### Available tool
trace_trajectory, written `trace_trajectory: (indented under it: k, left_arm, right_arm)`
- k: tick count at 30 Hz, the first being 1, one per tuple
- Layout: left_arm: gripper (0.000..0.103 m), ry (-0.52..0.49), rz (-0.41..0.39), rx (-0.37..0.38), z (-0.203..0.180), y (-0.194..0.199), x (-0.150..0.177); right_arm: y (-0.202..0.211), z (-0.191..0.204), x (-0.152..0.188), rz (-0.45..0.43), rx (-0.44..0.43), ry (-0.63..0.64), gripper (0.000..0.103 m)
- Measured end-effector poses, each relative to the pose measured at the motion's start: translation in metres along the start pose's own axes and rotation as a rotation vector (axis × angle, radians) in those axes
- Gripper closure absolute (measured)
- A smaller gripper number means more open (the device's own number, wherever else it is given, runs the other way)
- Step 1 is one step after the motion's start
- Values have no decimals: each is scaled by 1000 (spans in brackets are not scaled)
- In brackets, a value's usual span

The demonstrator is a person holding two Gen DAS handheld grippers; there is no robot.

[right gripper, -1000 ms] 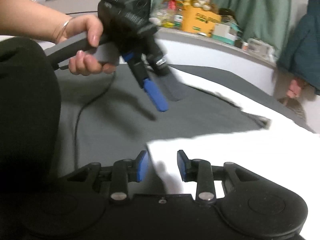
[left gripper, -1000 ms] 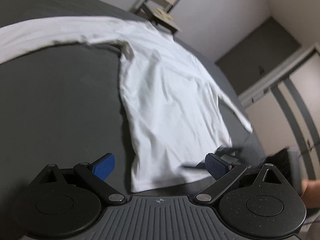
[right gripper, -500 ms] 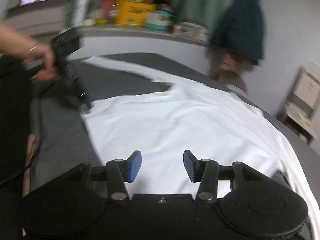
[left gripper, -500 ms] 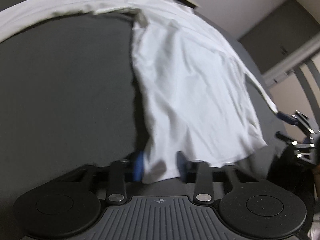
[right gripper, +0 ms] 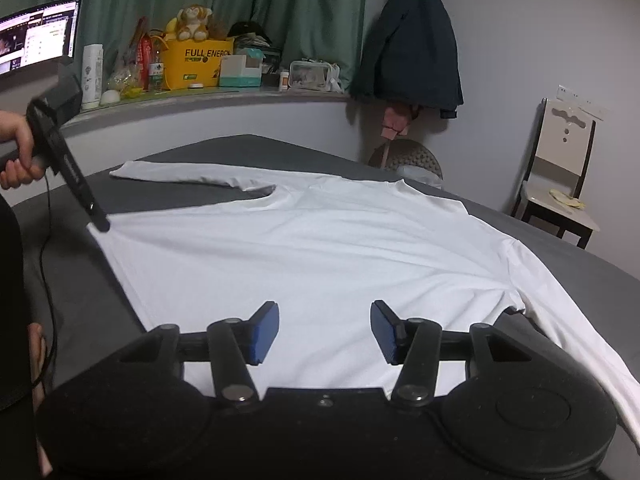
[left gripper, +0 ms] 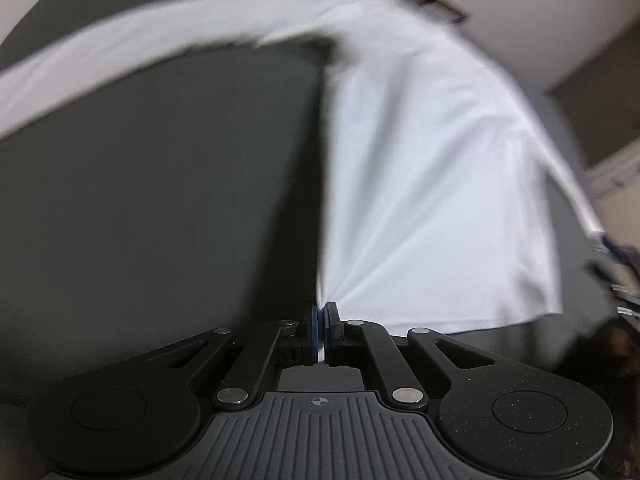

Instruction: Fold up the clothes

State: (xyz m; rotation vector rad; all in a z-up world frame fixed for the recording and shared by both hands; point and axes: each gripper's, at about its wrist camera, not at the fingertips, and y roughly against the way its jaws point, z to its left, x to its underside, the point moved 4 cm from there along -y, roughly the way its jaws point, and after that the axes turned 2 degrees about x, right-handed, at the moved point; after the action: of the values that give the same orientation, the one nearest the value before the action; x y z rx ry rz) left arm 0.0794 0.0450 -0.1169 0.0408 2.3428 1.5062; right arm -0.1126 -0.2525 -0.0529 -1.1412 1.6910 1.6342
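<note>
White long-sleeve shirt (right gripper: 320, 248) lies spread flat on the dark grey bed (right gripper: 600, 264), body in the middle, one sleeve running to the far left and the other trailing down the near right edge. Change since a second ago: left gripper (left gripper: 320, 332) was wide apart above the hem, half a second ago it straddled the hem corner, now its blue pads are pressed together on that corner. Fabric fans out in taut creases from the pinch, so the corner looks grabbed and slightly pulled. Right gripper (right gripper: 325, 330) has swung from the near-left hem area to over the shirt body; its pads sit well apart, nothing between them.

Meaning: first grasp made, fold itself not started; right side probably needs its own grip next.

Pose: in the right wrist view the person's hand (right gripper: 16, 148) holds the left gripper's handle at the left, tool angled steeply down to the shirt's near-left corner. Right gripper hovers low over the hem.
</note>
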Motion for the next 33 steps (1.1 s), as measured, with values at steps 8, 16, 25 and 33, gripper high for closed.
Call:
trace_trajectory:
  k: [8, 16, 25, 33]
  left_arm:
    - [101, 6, 23, 5, 16, -29, 5]
    - [48, -267, -28, -311, -17, 3, -4]
    - [46, -788, -260, -69, -200, 23, -10]
    - [46, -1008, -219, -109, -282, -62, 3]
  right_arm:
    - [-3, -34, 8, 283, 58, -10, 37]
    - [-7, -60, 37, 602, -56, 149, 36]
    - [-26, -6, 67, 666, -214, 499, 57]
    - [-27, 12, 77, 587, -121, 677, 71]
